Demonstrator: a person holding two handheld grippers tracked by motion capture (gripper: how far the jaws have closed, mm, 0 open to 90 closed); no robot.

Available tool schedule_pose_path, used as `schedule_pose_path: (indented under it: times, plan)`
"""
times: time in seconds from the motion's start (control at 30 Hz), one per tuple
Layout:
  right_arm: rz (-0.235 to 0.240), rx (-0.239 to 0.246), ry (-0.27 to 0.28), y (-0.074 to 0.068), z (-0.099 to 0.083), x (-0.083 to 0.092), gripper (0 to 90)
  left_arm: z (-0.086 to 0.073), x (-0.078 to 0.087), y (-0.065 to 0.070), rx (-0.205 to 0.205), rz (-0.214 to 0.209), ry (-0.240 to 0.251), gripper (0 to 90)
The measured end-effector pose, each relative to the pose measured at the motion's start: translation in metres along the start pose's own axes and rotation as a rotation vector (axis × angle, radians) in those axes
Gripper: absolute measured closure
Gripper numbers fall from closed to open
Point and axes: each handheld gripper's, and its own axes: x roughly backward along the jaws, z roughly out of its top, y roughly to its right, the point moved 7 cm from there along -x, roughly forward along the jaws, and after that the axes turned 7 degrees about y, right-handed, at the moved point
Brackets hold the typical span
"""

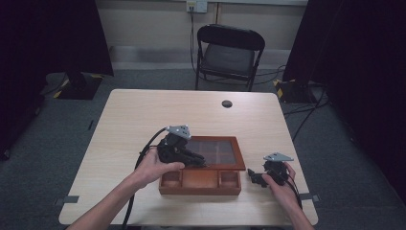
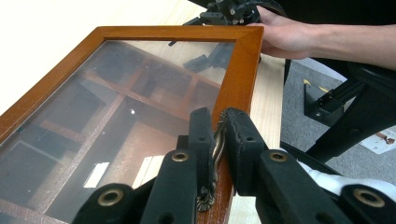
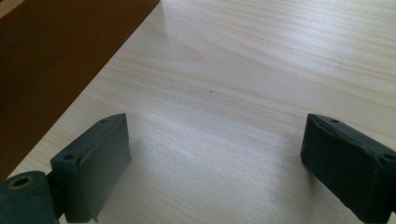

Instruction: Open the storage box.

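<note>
Left claw [image 2: 216, 140] clamped on box lid [image 2: 140, 93] latch [image 2: 215, 154], right claw [image 3: 212, 163] wide open, empty, beside box [image 3: 51, 60].

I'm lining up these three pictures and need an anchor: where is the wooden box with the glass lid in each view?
High view: wooden box at the table's near centre, glass lid raised by the left gripper.
Left gripper view: lid spans the left and centre; the jaws pinch its metal clasp.
Right gripper view: box's side wall, upper left.
Shared landmark: the light wooden table.
</note>
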Motion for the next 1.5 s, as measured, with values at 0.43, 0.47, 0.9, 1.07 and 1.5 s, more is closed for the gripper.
schedule_pose_path:
  times: [0.43,0.47,0.9,1.07,1.5]
  plan:
    - [0.000,0.001,0.001,0.000,0.000,0.000,7.5,0.008,0.002,-0.002,-0.010,0.008,0.010,81.1]
    - [-0.001,-0.002,0.000,0.000,0.000,0.000,7.5,0.009,0.003,-0.002,-0.006,0.010,0.007,81.1]
    - [0.003,0.001,0.000,0.000,0.000,0.000,7.5,0.019,0.008,-0.006,-0.009,0.027,0.033,81.1]
    - [0.003,0.002,0.001,0.000,0.000,0.000,7.5,0.021,0.009,-0.007,-0.008,0.025,0.041,81.1]
    - [0.004,0.003,0.001,0.000,0.000,0.000,7.5,0.027,0.011,-0.008,-0.017,0.031,0.035,81.1]
